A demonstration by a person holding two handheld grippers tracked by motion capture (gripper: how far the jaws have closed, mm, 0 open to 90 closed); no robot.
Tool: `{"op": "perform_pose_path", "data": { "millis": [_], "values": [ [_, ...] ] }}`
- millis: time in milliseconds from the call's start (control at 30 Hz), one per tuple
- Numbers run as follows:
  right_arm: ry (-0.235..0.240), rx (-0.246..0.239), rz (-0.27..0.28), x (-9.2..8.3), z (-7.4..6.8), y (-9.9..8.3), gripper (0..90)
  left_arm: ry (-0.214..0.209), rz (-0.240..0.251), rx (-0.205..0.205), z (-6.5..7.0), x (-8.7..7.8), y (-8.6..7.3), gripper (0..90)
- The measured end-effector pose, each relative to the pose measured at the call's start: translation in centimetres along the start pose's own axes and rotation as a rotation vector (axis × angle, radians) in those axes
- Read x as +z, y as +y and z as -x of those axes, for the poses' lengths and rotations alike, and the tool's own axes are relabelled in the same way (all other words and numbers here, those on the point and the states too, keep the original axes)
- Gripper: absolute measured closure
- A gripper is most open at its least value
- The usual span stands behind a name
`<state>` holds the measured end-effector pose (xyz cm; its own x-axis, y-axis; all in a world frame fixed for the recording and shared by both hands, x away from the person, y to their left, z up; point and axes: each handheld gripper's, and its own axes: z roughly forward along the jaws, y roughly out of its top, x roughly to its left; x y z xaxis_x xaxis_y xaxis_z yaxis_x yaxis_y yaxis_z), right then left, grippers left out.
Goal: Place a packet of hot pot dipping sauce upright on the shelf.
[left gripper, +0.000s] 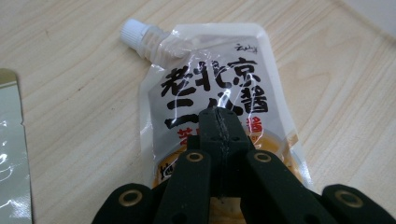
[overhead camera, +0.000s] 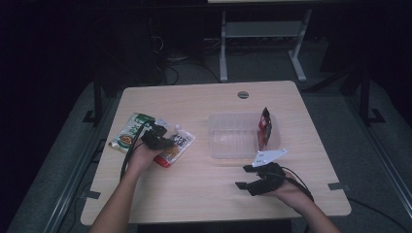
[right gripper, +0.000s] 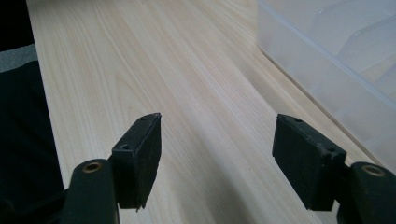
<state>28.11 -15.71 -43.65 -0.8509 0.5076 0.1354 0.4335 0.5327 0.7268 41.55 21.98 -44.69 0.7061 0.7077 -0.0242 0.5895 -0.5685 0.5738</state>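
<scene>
A white spouted sauce pouch (left gripper: 210,70) with black characters lies flat on the wooden table, its white cap (left gripper: 133,30) pointing away. My left gripper (left gripper: 218,114) hovers low over the pouch's middle with its jaws pressed together; nothing visibly sits between them. From above, the left gripper (overhead camera: 162,141) covers part of that pouch (overhead camera: 179,144). My right gripper (overhead camera: 244,176) rests near the table's front right, jaws wide apart and empty. The right gripper (right gripper: 217,154) points along bare wood beside a clear plastic container (right gripper: 336,56).
A green-and-white food packet (overhead camera: 128,133) lies left of the pouch, its edge (left gripper: 11,154) just in sight. A red packet (overhead camera: 264,127) stands upright inside the clear container (overhead camera: 218,145). A round cable hole (overhead camera: 243,94) sits at the table's far edge.
</scene>
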Motion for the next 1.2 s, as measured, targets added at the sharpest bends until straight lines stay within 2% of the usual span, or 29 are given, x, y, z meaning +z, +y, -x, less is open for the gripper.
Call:
{"op": "perform_pose_path", "data": {
  "millis": [133, 200, 500, 633, 700, 733, 767, 800, 833, 1000, 1133, 1200],
  "values": [
    [-0.001, 0.001, -0.004, 0.1, 0.0, -0.1, 32.0, -0.010, -0.020, -0.005, -0.1, 0.4, 0.0, 90.0],
    [-0.002, 0.001, -0.005, 0.1, 0.0, -0.1, 32.1, -0.030, -0.042, -0.019, -0.5, 0.6, 0.2, 90.0],
    [-0.004, 0.005, -0.004, 0.0, 0.1, -0.1, 32.1, -0.065, -0.054, -0.012, -0.7, 0.4, 0.1, 90.0],
    [-0.004, 0.009, -0.013, 0.0, 0.2, -0.2, 32.1, -0.098, -0.078, 0.004, -0.4, 0.1, 0.0, 90.0],
    [-0.006, 0.006, -0.013, 0.1, 0.1, -0.2, 32.1, -0.102, -0.074, -0.003, -0.3, 0.1, -0.1, 90.0],
    [-0.006, 0.006, -0.013, 0.1, 0.1, -0.2, 32.1, -0.106, -0.087, 0.014, -0.3, 0.0, -0.1, 90.0],
    [-0.006, 0.005, -0.014, 0.2, 0.1, -0.2, 32.1, -0.108, -0.081, 0.004, -0.1, 0.1, -0.1, 90.0],
    [-0.005, 0.002, -0.013, 0.2, 0.1, -0.2, 32.1, -0.113, -0.097, 0.018, -0.1, 0.0, -0.1, 90.0],
    [-0.005, 0.001, -0.013, 0.2, 0.0, -0.2, 32.1, -0.117, -0.083, -0.001, 0.1, 0.0, -0.2, 90.0],
    [-0.008, 0.003, -0.017, 0.2, 0.1, -0.2, 32.1, -0.146, -0.115, 0.033, 0.7, -0.3, -0.4, 90.0],
    [-0.009, 0.004, -0.019, 0.2, 0.1, -0.2, 32.1, -0.166, -0.115, 0.034, 1.1, -0.6, -0.8, 90.0],
    [-0.010, 0.004, -0.020, 0.2, 0.2, -0.2, 32.1, -0.189, -0.110, 0.032, 1.3, -0.8, -1.2, 90.0]
  ]
}}
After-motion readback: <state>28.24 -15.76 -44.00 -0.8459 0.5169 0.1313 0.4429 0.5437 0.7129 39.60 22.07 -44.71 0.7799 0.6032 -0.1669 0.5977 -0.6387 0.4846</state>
